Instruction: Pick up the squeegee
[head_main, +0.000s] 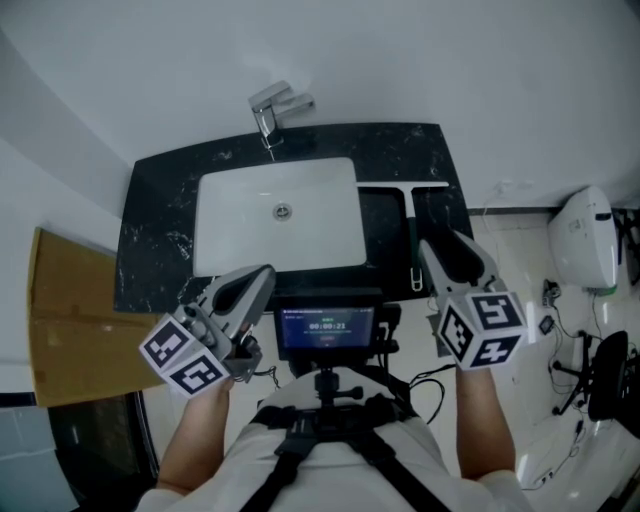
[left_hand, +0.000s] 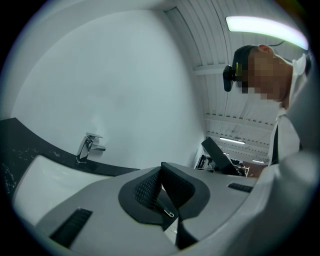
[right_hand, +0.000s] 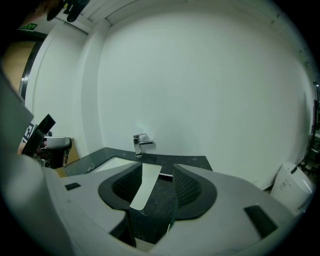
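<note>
The squeegee (head_main: 412, 235) lies on the black counter (head_main: 160, 225) just right of the basin, its crossbar at the far end and its dark handle running toward me. In the head view my right gripper (head_main: 442, 242) hovers open beside the handle's near half, a little to its right, holding nothing. In the right gripper view, the right gripper (right_hand: 156, 170) frames the counter and basin edge between its spread jaws. My left gripper (head_main: 262, 272) hangs over the counter's front edge below the basin. The left gripper (left_hand: 160, 172) has its pads meeting, with nothing between them.
A white basin (head_main: 225, 215) is set in the counter with a chrome faucet (head_main: 272, 105) behind it against the white wall. Cardboard (head_main: 65, 320) leans at the left. A white fixture (head_main: 585, 240) and cables sit on the floor at the right. A small screen (head_main: 327, 325) hangs on my chest.
</note>
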